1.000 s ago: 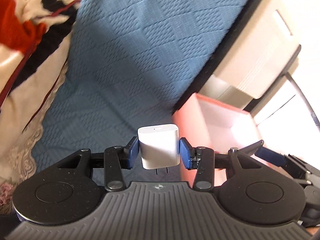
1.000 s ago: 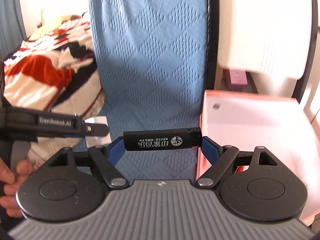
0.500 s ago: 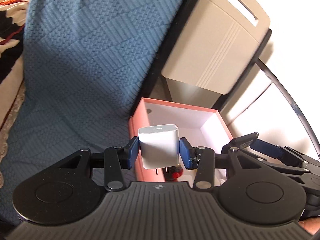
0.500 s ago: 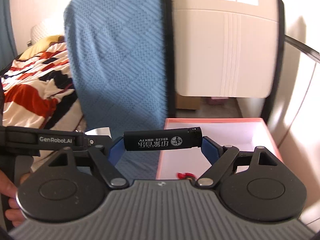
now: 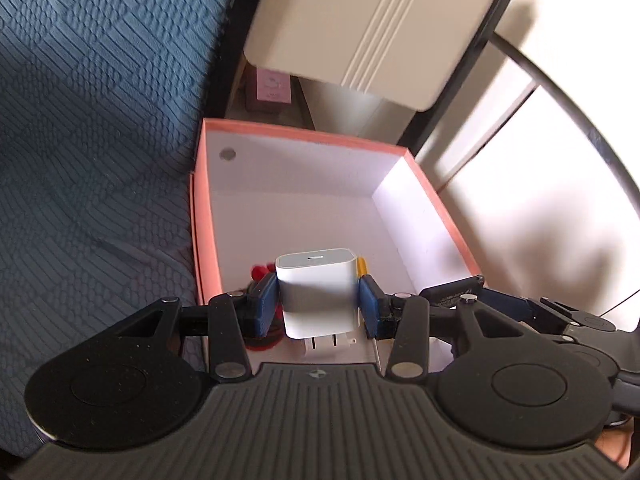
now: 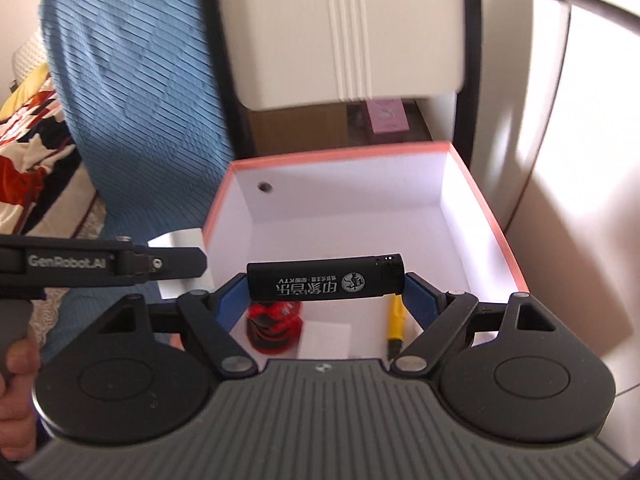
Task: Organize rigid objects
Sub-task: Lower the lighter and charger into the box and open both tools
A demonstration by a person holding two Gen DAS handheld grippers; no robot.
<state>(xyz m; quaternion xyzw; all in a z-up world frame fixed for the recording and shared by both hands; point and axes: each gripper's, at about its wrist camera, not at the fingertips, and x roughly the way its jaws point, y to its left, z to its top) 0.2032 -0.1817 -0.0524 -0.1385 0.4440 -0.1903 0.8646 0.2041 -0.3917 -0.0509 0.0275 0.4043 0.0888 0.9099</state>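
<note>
My left gripper (image 5: 318,304) is shut on a white plug-in charger (image 5: 317,290), prongs toward the camera, held above the near end of an open pink box (image 5: 202,208) with a white inside. My right gripper (image 6: 325,286) is shut on a black lighter (image 6: 325,278) with white print, held crosswise by its ends over the same pink box (image 6: 492,232). In the box lie a red and black object (image 6: 274,324), a yellow pen (image 6: 395,322) and a white flat item (image 6: 325,340). The left gripper's side (image 6: 120,266) shows at the left of the right wrist view.
A blue quilted cover (image 5: 88,128) lies left of the box. A beige chair back (image 6: 344,28) with a black frame stands behind it. A small pink box (image 6: 388,116) sits on the floor beyond. A patterned blanket (image 6: 28,152) is at far left. A hand (image 6: 16,392) grips the left handle.
Both grippers have swung right, from over the blue cover to over the pink box, and sunk slightly. The charger and the lighter stay held as before.
</note>
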